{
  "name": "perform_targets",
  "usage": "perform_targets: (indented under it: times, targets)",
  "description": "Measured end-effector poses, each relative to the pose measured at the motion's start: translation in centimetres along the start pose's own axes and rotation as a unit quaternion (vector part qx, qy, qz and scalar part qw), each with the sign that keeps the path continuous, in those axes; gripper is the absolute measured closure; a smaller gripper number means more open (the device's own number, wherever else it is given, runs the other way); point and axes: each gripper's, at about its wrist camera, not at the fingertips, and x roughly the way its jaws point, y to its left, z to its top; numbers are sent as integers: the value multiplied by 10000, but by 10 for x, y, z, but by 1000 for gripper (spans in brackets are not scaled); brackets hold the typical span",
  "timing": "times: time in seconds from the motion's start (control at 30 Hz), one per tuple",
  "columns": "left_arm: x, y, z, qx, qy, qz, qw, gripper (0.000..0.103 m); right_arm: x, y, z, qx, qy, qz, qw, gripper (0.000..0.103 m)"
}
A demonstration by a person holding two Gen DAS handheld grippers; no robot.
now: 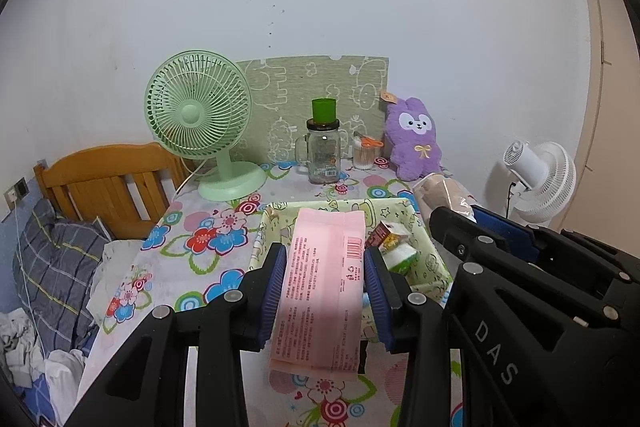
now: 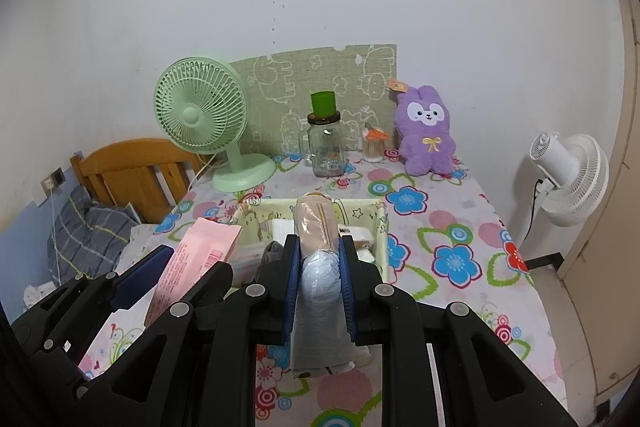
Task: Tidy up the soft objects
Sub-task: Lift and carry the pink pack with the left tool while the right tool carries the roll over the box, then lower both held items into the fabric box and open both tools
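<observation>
Pink soft packet (image 1: 324,279): flat, printed, barcode on upper right face. Clamped crosswise in the left gripper (image 1: 326,279), jaws part-way closed against its long edges. Position: centre of the left wrist view, held above the near rim of the fabric basket (image 1: 434,259).

Rolled soft bundle (image 2: 318,267): beige at the far end, pale blue in clear wrap at the near end. Pinched tight in the right gripper (image 2: 319,267), jaws drawn in as far as they go around it. Position: centre of the right wrist view, its far tip over the basket.

Basket: pale green cartoon print, middle of the flowered counter (image 2: 452,223). Contents visible: small boxes and packets, right half; exact count unclear.

Other stock, upper half of the frame: green fan (image 1: 200,115), glass jar (image 1: 323,155) with green cup on lid, purple plush rabbit (image 1: 414,139) against the wall.

Progress, as judged: some items already in the basket; two in hand, neither released. Plush rabbit untouched, possibly still to be sorted.
</observation>
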Motion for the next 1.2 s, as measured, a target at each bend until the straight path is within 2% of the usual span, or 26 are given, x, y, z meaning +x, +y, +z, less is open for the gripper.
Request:
perform_targets:
  times: [1.2]
  targets:
    - [91, 3, 25, 15, 125, 67, 9999, 63, 98, -19, 26, 134, 137, 43, 9998, 81]
